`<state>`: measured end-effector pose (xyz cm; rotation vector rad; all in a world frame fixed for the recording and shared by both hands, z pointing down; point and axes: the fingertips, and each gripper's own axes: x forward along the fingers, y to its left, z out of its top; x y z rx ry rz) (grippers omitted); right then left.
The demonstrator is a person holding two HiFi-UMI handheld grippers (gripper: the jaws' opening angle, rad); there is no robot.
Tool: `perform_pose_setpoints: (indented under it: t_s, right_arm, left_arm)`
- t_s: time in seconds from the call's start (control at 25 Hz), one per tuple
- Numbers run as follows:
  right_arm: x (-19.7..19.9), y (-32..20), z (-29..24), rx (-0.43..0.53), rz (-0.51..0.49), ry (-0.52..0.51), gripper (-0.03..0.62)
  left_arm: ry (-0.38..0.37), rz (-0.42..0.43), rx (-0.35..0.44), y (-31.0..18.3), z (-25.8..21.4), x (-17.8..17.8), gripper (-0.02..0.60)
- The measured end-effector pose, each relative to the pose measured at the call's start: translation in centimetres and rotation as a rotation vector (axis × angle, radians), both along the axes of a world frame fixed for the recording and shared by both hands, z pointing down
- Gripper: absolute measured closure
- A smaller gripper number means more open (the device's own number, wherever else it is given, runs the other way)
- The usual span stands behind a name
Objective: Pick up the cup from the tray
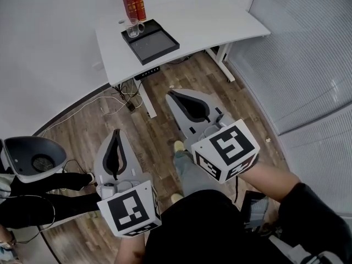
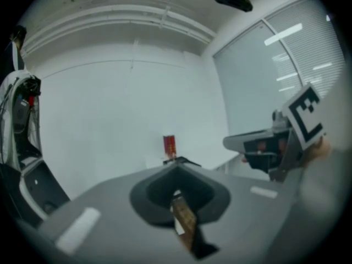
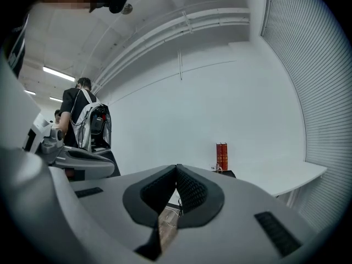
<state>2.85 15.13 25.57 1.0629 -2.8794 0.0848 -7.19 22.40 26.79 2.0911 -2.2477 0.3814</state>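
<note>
While the left tool (image 1: 116,132) and the right tool (image 1: 172,94) hang over the wood floor (image 1: 159,128), well apart from the white desk (image 1: 209,21) at their 12 o'clock, the glass cup (image 1: 133,28) stands in the black tray (image 1: 154,44) on that desk, at the tray's 10 o'clock corner. Two red books (image 1: 132,1) stand upright just beside the cup at its 12 o'clock. Each tool has its jaws closed together with nothing between them, the left one at 7 o'clock in the head view and the right one nearer the centre.
</note>
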Motion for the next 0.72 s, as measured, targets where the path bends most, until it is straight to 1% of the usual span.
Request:
perform_pose_setpoints:
  t_s: [0.28,0.72]
  right_arm:
    - [-0.7,-2.0,0.5,-0.008,0.003,0.007,0.580]
    - [-1.6,-6.8,2.0,-0.032,0.011,0.031,0.579]
  left_arm:
    - [0.009,-0.001,-0.013,-1.9,0.6,-0.7,0.580]
    - [0.037,-0.017,-0.044,-6.7,2.3,-2.4,0.580]
